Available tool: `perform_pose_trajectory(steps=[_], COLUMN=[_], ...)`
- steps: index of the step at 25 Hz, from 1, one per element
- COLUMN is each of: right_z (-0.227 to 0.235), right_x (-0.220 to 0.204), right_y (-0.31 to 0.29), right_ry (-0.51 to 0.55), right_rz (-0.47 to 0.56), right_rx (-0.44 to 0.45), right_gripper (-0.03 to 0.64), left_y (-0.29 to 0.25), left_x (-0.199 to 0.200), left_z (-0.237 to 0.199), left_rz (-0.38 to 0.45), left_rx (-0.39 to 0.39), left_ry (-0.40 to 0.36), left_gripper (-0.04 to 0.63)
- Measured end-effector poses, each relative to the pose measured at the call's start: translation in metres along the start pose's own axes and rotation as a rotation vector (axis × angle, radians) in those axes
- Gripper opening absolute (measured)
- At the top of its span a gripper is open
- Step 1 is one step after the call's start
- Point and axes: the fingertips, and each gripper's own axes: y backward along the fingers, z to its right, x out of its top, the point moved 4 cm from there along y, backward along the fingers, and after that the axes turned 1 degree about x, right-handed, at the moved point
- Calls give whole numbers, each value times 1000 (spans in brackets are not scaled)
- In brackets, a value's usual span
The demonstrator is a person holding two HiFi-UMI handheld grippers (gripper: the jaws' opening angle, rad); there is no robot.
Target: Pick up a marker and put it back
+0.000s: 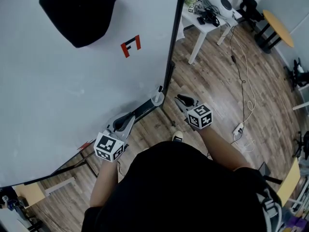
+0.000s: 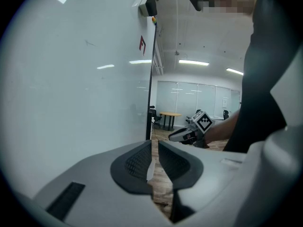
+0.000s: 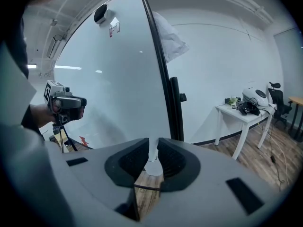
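Grip comes first: our right gripper [image 3: 151, 148] is closing, the marker [image 1: 158, 95] upright in its gap, not clearly pinched yet. We should keep it centred and level before lifting off the tray [image 1: 144, 109]. Left gripper [image 2: 152, 148] hangs slightly parted, empty, beside the whiteboard [image 1: 72, 91].

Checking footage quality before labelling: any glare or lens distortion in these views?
Left gripper view: ceiling lights reflect as streaks on the whiteboard, corners dark. Right gripper view: fisheye bows the whiteboard's black frame. Head view: even light, sharp.
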Motion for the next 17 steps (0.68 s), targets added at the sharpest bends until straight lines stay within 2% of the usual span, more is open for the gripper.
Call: perform_pose_trajectory(steps=[7, 17], right_z=[-5, -4], right_x=[5, 5], right_y=[5, 10], right_ry=[12, 10], right_rz=[32, 37], right_rx=[3, 7], right_gripper=[23, 12], left_y=[0, -2], left_x=[-4, -2], left_z=[-2, 4], left_rz=[-8, -9], left_rx=[-1, -8], left_ry=[5, 2], left_gripper=[54, 54])
